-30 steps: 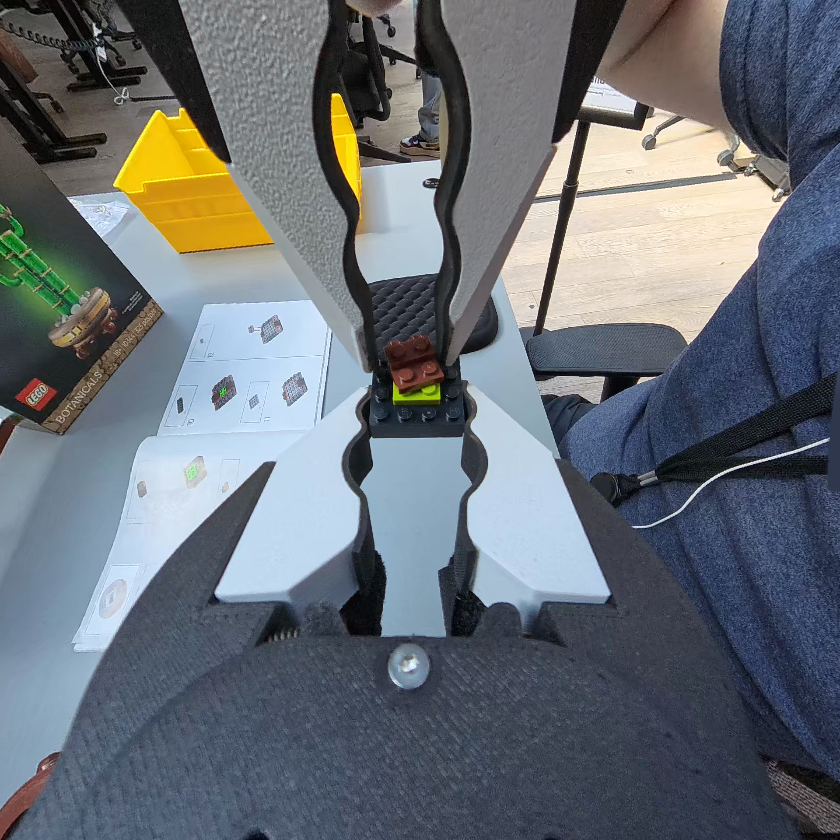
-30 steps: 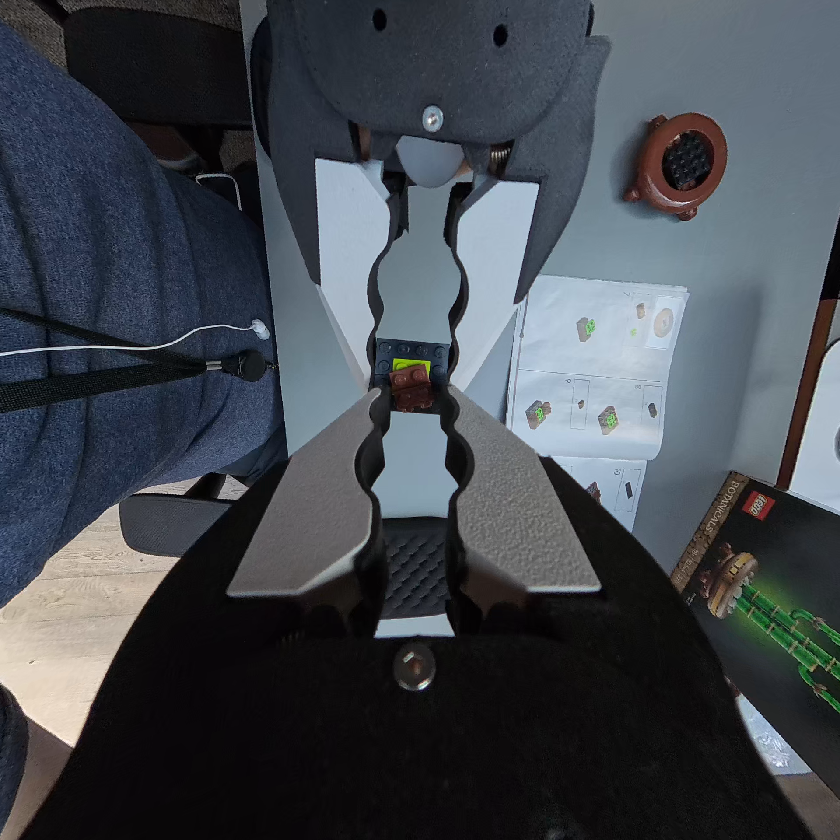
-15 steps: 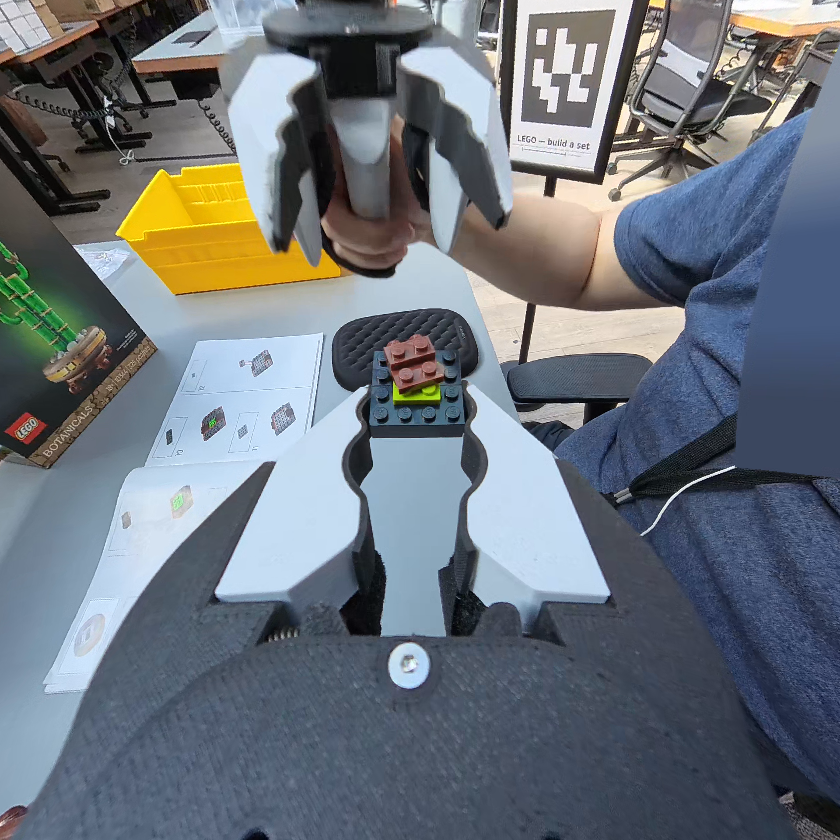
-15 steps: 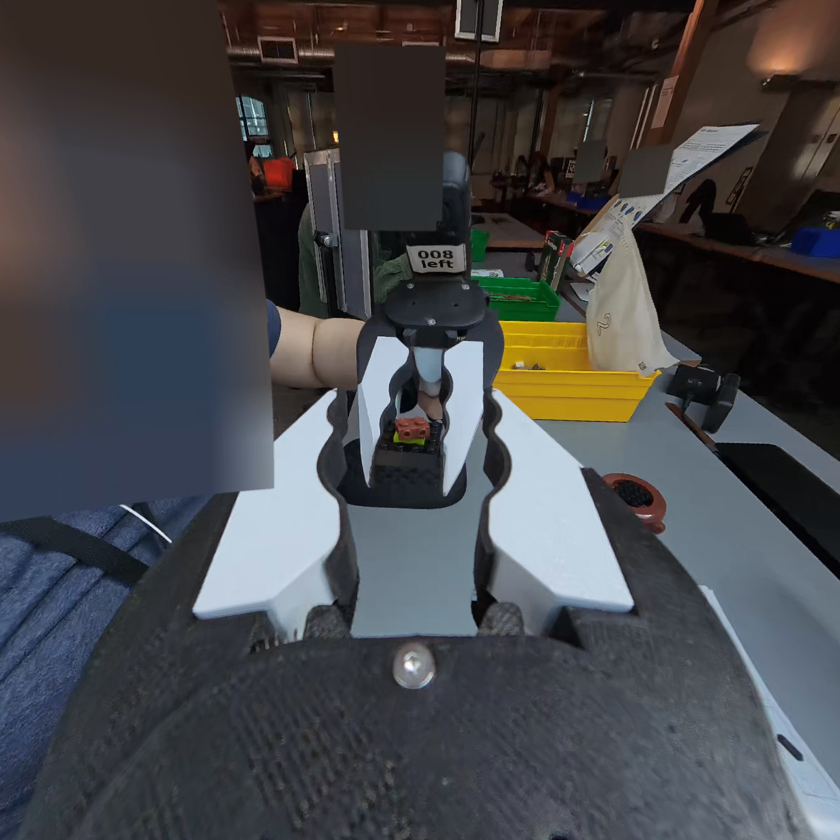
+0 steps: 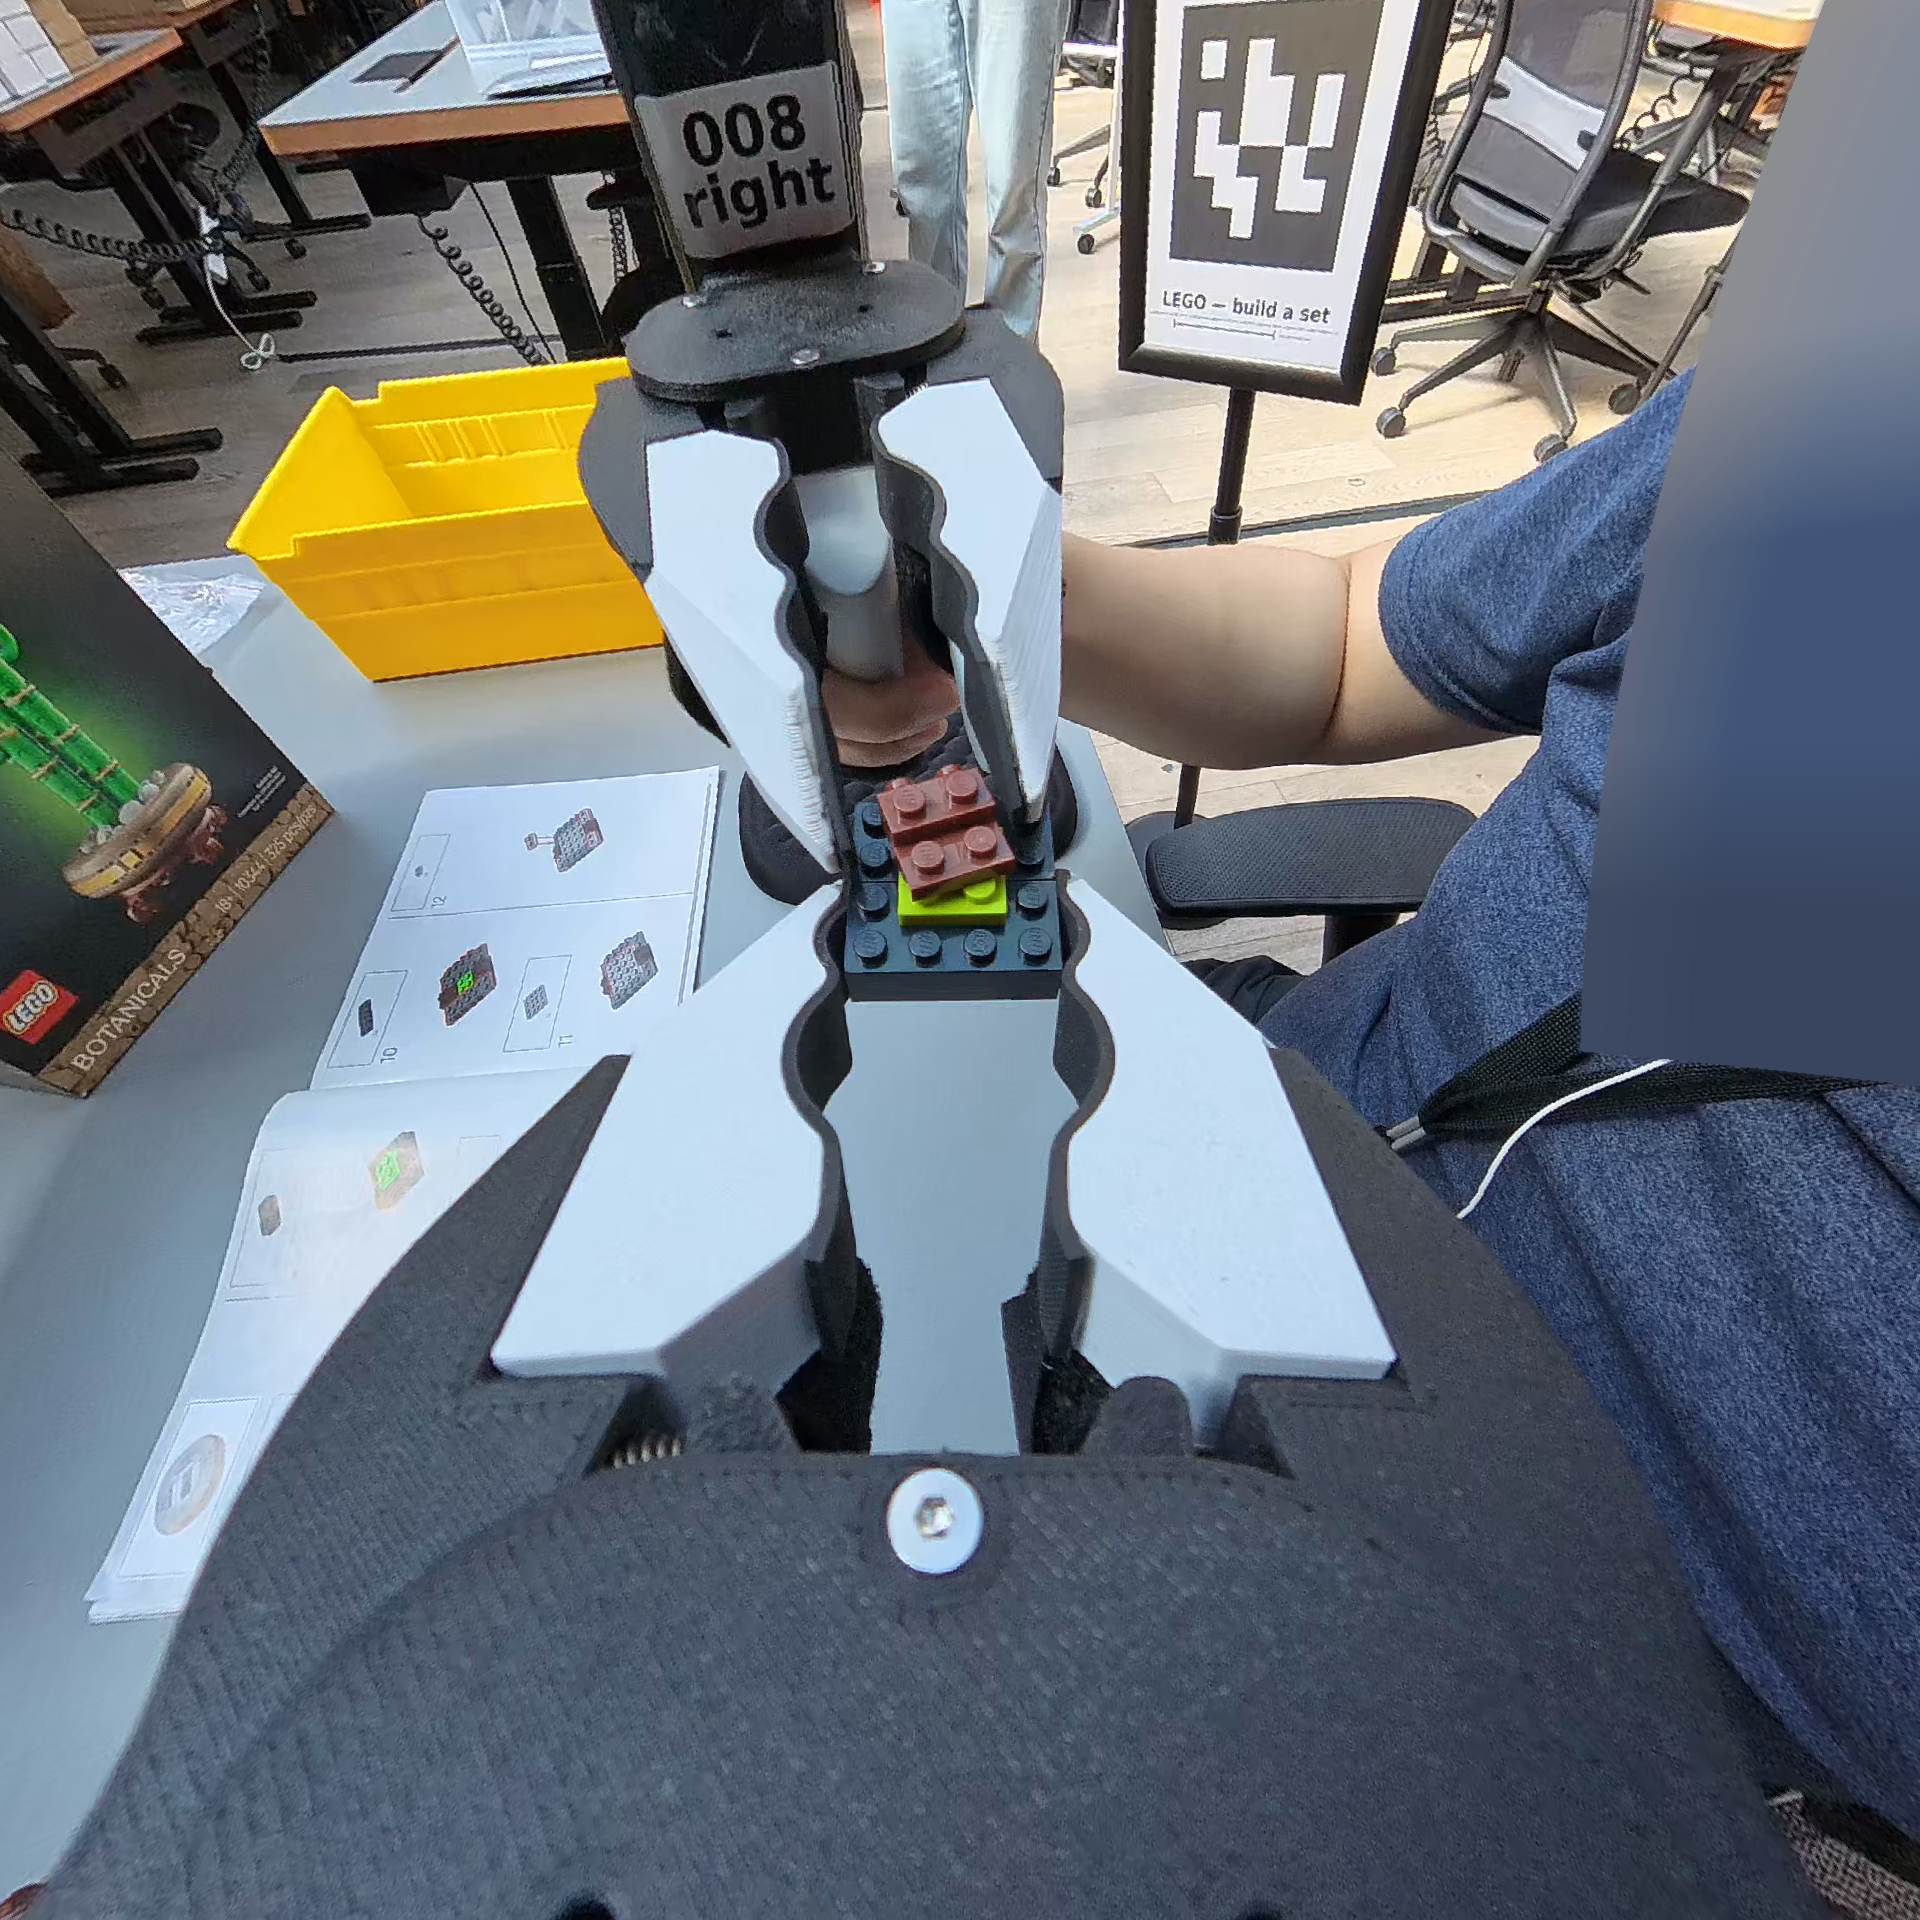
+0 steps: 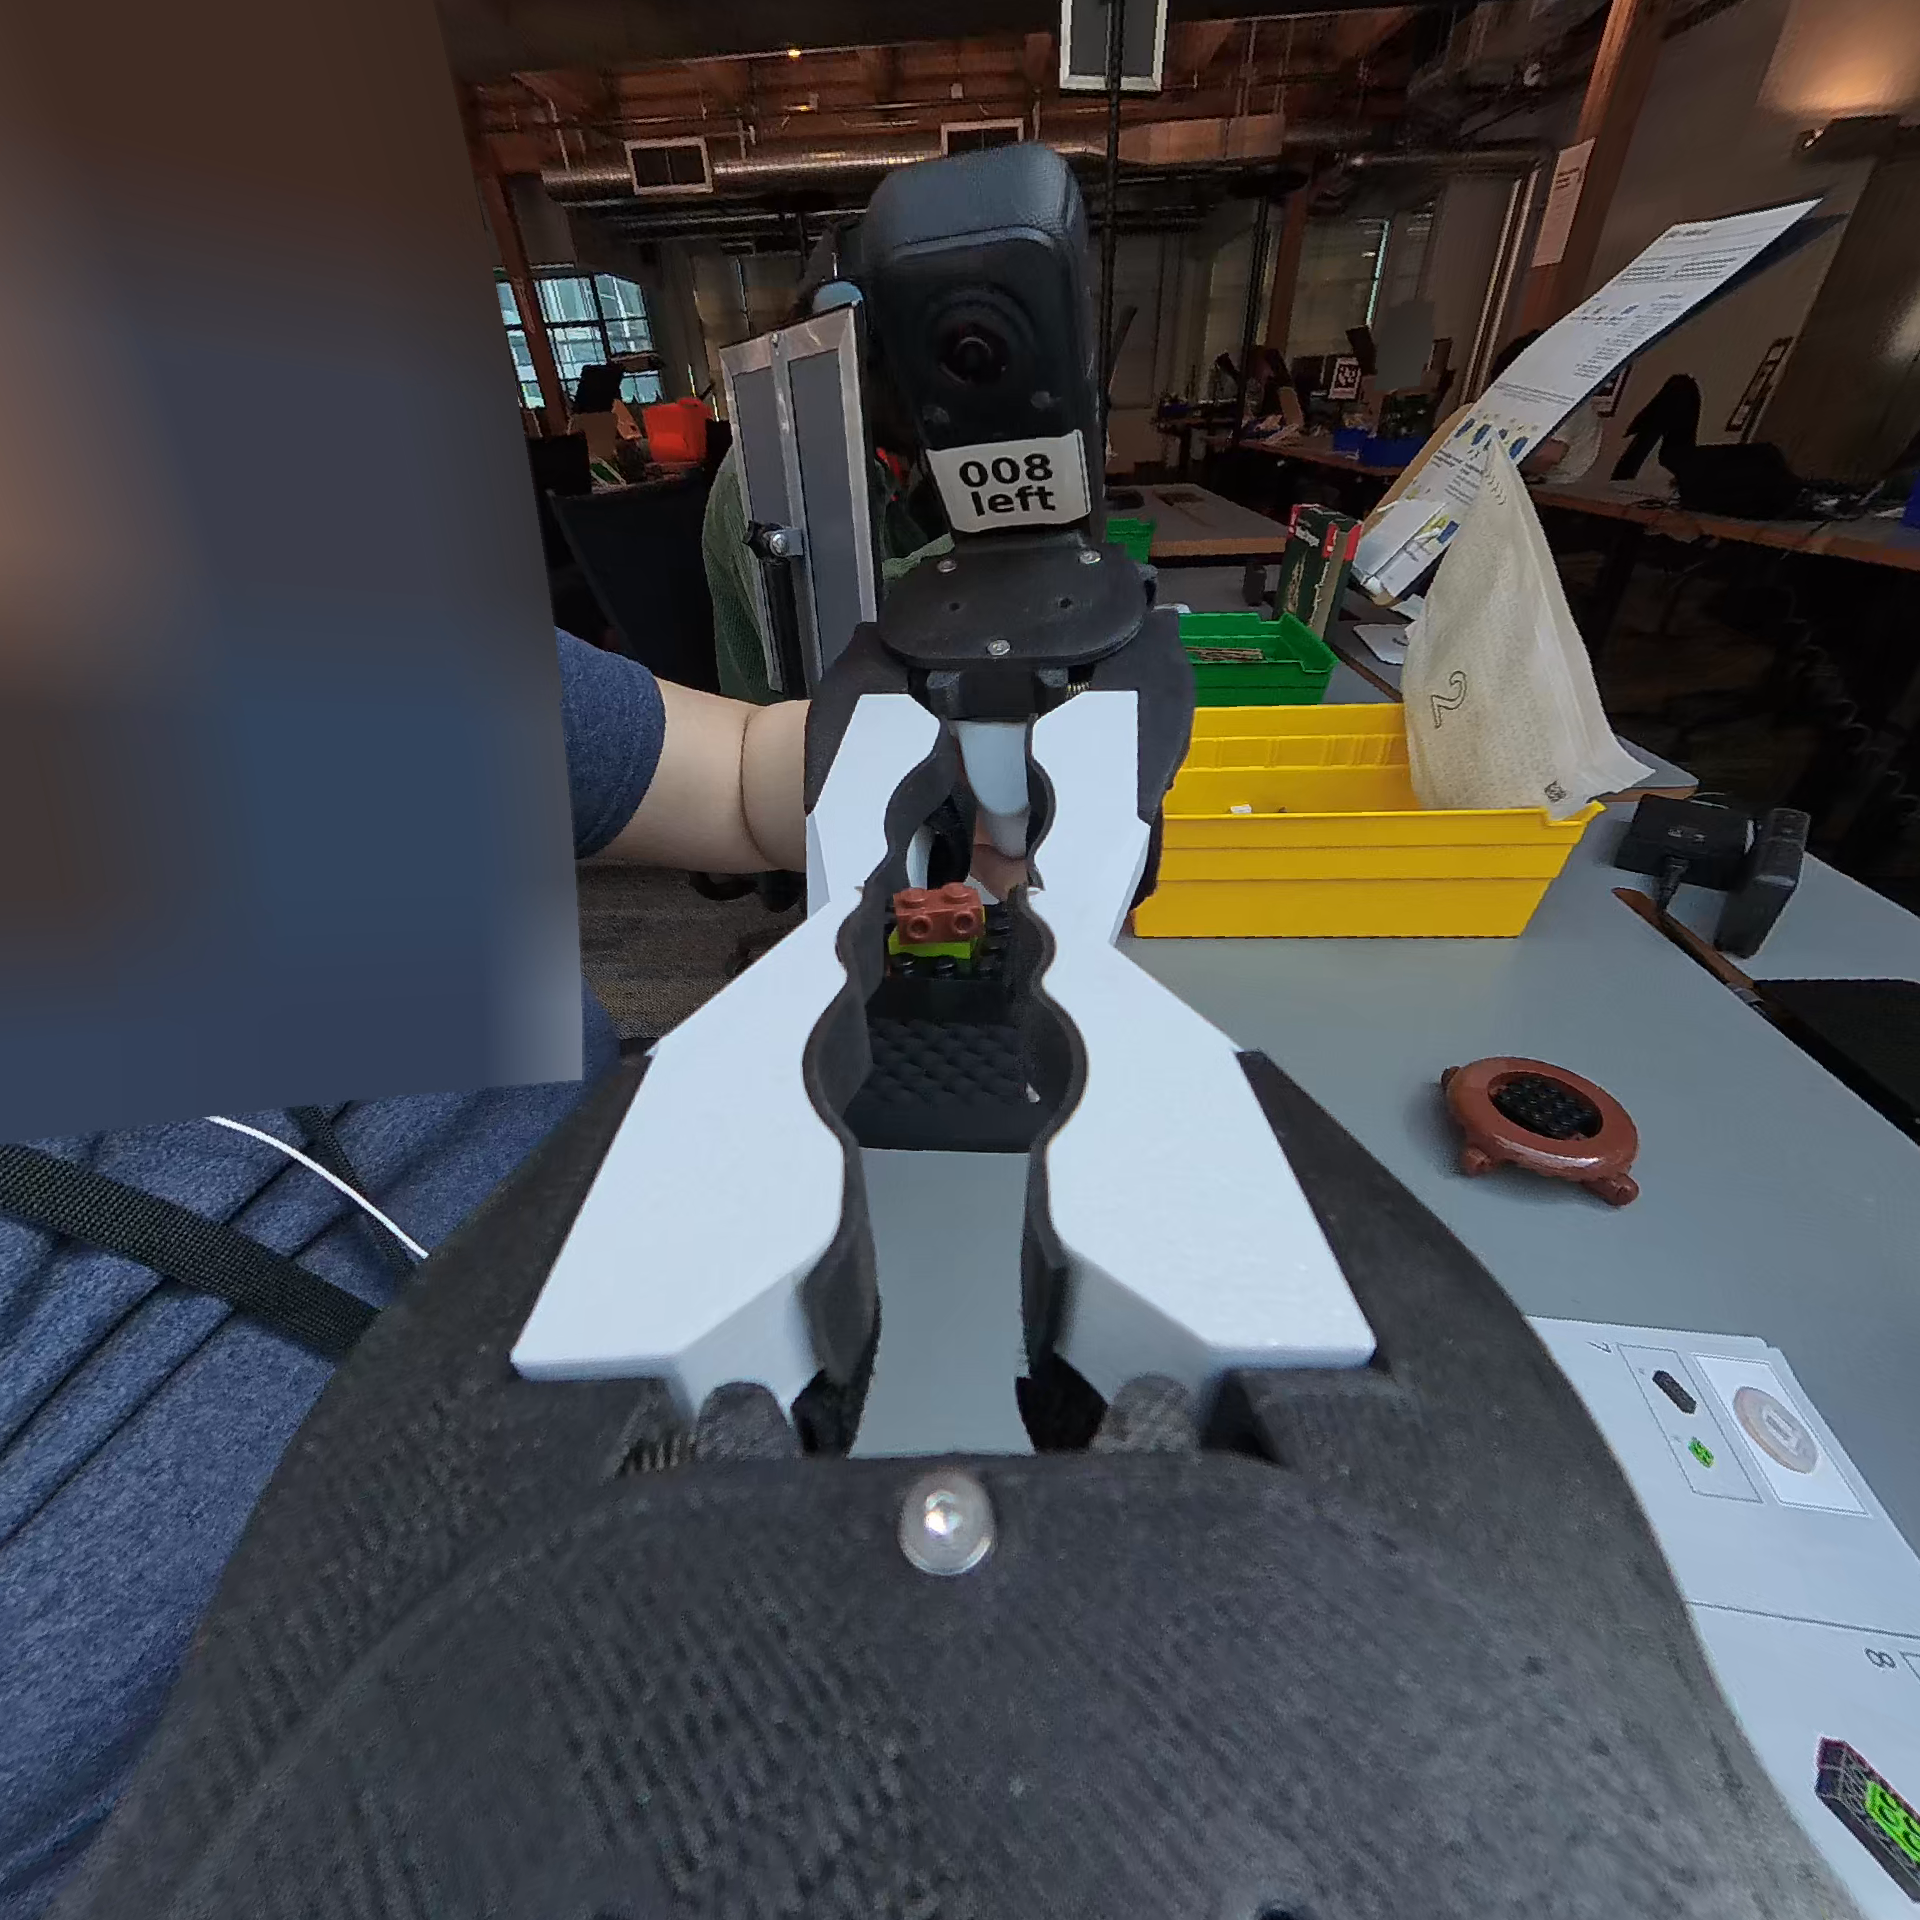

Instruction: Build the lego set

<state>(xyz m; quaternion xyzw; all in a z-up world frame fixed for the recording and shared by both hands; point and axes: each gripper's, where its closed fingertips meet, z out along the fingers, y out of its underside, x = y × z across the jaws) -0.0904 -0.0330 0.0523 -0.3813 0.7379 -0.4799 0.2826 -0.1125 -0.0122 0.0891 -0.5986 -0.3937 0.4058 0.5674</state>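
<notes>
My left gripper (image 5: 953, 930) is shut on a black plate (image 5: 951, 951), holding it flat above the table's edge. A lime plate (image 5: 956, 902) sits on the black plate, and brown plates (image 5: 943, 829) lie on top of it, slightly askew. My right gripper (image 5: 925, 840) faces the left one. Its jaws stand a little apart on either side of the brown plates, with small gaps showing. In the right wrist view the brown plates (image 6: 938, 916), lime plate (image 6: 932, 948) and black plate (image 6: 951, 1000) sit between my right gripper's (image 6: 943, 920) tips.
A yellow bin (image 5: 447, 540) stands behind, an open instruction booklet (image 5: 540, 914) and the set's box (image 5: 114, 810) to the left. A round brown piece (image 6: 1538, 1127) lies on the grey table (image 6: 1351, 1018). A black mat (image 6: 935, 1091) lies under the grippers. The person's lap is alongside. The tips of both grippers are at nearly the same place.
The right gripper came down on the brown plates from above, pulled back with wider jaws, then returned level with narrower jaws around them. The left gripper kept hold of the black plate.
</notes>
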